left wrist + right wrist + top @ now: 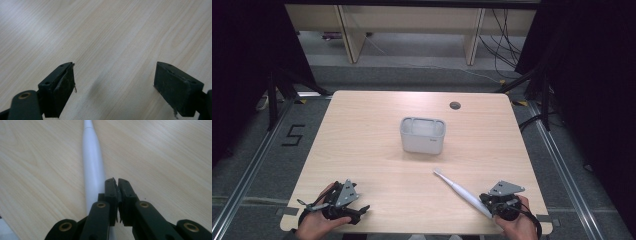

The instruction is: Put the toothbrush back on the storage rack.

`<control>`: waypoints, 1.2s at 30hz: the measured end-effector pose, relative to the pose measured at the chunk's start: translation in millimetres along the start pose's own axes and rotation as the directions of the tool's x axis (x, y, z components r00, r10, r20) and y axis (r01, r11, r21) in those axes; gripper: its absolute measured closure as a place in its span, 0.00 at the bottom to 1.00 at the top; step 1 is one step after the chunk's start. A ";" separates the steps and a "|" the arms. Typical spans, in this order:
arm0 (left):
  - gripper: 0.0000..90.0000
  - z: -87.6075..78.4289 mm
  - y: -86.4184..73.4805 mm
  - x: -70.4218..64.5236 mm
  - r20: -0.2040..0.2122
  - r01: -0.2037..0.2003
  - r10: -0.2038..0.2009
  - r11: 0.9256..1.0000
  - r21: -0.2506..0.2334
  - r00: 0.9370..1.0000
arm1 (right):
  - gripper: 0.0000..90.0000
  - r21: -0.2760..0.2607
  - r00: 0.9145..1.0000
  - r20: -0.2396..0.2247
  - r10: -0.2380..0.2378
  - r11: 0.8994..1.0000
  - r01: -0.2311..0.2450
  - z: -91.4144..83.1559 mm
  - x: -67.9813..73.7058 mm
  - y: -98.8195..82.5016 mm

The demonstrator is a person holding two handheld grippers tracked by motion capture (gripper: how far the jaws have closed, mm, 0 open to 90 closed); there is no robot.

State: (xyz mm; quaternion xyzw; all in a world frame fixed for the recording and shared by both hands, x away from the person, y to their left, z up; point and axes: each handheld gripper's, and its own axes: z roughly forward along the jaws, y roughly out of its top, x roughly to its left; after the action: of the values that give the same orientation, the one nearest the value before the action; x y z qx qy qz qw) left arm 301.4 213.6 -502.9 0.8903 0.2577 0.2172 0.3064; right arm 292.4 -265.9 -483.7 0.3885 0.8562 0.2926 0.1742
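Counter (362, 145): pale wood was seen, with a small dark round hole (455, 105) near its far edge.
Toothbrush (459, 191): a white electric toothbrush was laid flat on the counter at the near right, its thin head pointed toward the middle and its thick end placed at the right tool.
Right tool (117, 182): the jaws were pressed together with nothing between them; the toothbrush handle was seen just beside the left jaw, and contact could not be judged.
Left tool (113, 82): the jaws were held wide apart above bare wood, at the near left corner, well apart from the toothbrush.
Holder (422, 135): a grey box-shaped container was placed upright near the middle of the counter, beyond the toothbrush head.
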 end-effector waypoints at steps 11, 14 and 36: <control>0.18 1.7 -0.4 -0.3 -0.002 0.003 -0.003 1.000 0.003 1.000 | 0.85 0.002 0.999 0.012 0.038 0.999 -0.038 -6.5 1.9 -1.2; 0.18 1.7 -0.4 -0.5 0.000 0.004 -0.004 1.000 0.004 1.000 | 0.77 0.009 0.996 -0.002 0.084 0.996 -0.084 -9.9 1.9 1.3; 0.18 1.1 -0.3 0.2 -0.004 0.005 -0.005 1.000 -0.001 1.000 | 0.48 0.181 0.993 -0.116 -0.018 0.983 0.039 17.0 13.9 58.3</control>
State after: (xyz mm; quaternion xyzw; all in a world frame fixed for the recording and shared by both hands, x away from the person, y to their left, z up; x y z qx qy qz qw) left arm 302.1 213.5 -503.8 0.8889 0.2605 0.2183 0.3071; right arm 325.4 -218.3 -460.6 0.3733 0.8934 0.2322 0.0926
